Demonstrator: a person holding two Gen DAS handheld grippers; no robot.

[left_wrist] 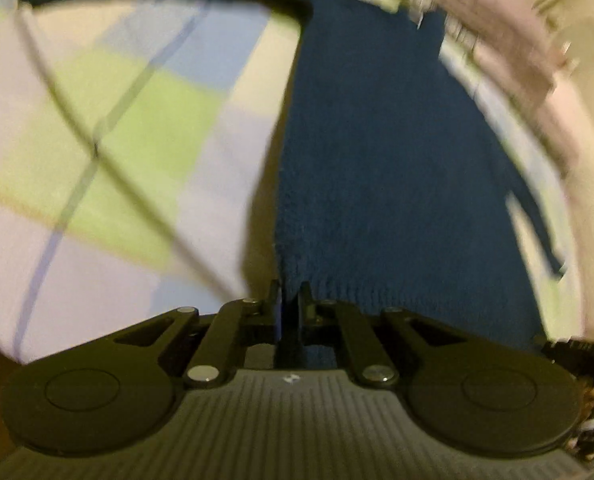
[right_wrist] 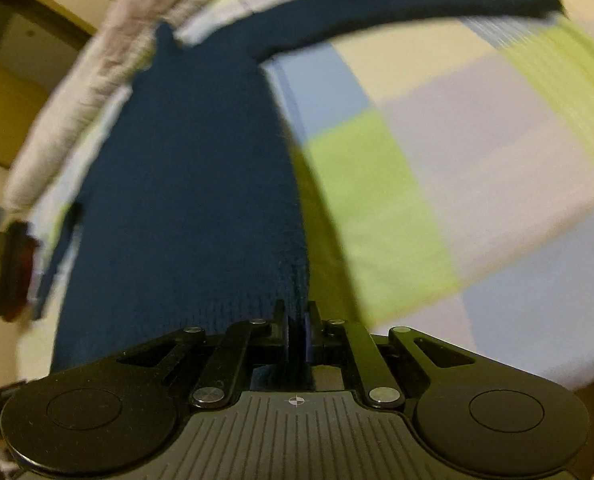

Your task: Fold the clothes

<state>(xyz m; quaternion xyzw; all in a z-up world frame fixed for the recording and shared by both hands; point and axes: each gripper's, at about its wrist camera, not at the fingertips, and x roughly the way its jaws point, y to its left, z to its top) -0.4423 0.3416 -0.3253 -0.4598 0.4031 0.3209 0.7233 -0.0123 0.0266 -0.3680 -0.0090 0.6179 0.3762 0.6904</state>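
A dark blue knit sweater (left_wrist: pixel 377 152) lies spread on a checked bedspread (left_wrist: pixel 129 120), one long sleeve stretching away to the far left. My left gripper (left_wrist: pixel 290 286) is shut on the sweater's ribbed hem at its left corner. In the right wrist view the same sweater (right_wrist: pixel 193 184) runs up the middle, its other sleeve (right_wrist: pixel 417 4) reaching to the upper right. My right gripper (right_wrist: pixel 297 306) is shut on the hem at the right corner. The hem looks lifted a little off the bedspread (right_wrist: pixel 477 168) at both corners. Both views are blurred.
The bedspread has pale green, blue and lilac squares. A greyish-pink folded blanket (right_wrist: pixel 97 64) lies along the far edge of the bed, beyond the sweater's collar. A thin dark cable (left_wrist: pixel 109 168) curves over the bedspread in the left wrist view. Cream walls (left_wrist: pixel 585 8) stand behind.
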